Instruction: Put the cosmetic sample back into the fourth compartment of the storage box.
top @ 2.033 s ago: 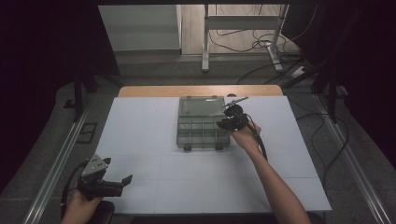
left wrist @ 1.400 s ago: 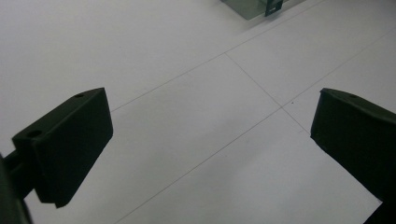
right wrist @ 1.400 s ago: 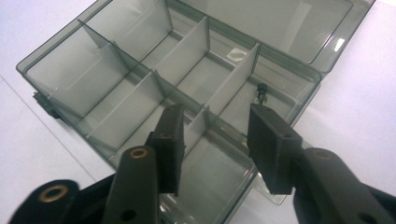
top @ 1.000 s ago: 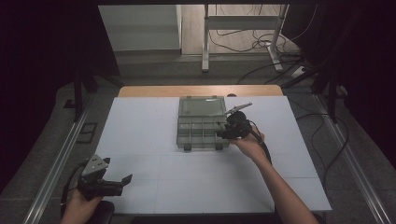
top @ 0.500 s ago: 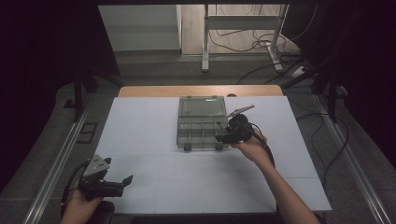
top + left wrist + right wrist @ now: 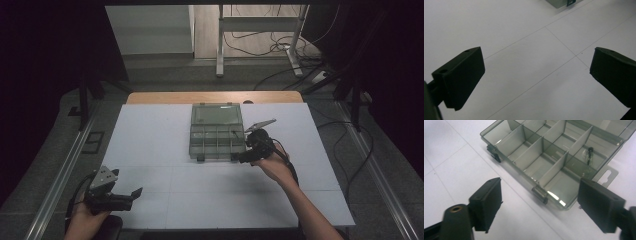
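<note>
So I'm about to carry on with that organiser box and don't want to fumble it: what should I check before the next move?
1. Smoky transparent plastic compartment box lid open: ok.
2. Right hand-held gripper jaws apart, nothing between: ok.
3. Right hand-held gripper at the box's near right corner: ok.
4. Small dark item lies in one compartment: ok; what it is: cannot tell.
5. Left hand-held gripper open, away from the box over the white table: ok.

The high view is dim, with dark surroundings and a pale lit counter [image 6: 150, 150]. Both gripper views are brighter but soft; the near black jaws are blurred, and small glare sits on the clear box [image 6: 554, 195].
</note>
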`<state>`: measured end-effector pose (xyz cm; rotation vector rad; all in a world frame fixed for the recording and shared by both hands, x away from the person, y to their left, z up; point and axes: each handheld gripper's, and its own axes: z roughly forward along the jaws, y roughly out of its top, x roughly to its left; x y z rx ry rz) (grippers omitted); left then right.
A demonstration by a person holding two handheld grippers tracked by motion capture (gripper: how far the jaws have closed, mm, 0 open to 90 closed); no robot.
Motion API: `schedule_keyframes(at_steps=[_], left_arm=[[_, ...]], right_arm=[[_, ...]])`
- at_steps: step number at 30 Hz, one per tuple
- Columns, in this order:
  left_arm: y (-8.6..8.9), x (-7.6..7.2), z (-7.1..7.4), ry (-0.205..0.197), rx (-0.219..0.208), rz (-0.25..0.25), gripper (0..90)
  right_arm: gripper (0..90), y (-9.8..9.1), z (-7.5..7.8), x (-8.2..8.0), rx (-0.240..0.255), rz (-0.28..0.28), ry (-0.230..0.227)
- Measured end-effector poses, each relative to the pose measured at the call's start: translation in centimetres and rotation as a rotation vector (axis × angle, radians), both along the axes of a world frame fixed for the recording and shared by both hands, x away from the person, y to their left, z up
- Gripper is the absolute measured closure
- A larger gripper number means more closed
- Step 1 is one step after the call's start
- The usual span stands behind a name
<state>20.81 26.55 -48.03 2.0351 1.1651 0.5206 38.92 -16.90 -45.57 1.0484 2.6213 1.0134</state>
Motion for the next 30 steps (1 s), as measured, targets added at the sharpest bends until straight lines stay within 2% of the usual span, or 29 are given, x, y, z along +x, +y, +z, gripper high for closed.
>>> schedule_keyframes(at_steps=[8, 15, 30], left_arm=[[0.0, 0.0, 0.0, 0.001, 0.000, -0.005, 0.9], [-0.2, 0.0, 0.0, 0.000, 0.016, -0.011, 1.3], [-0.1, 0.0, 0.0, 0.002, 0.011, -0.002, 1.3]], right_arm=[[9.9, -0.4, -0.4, -1.0, 0.018, 0.008, 0.022], [3.6, -0.8, -0.7, -2.0, 0.027, 0.005, 0.004], [1.6, -1.8, -0.1, -3.6, 0.032, 0.007, -0.039]])
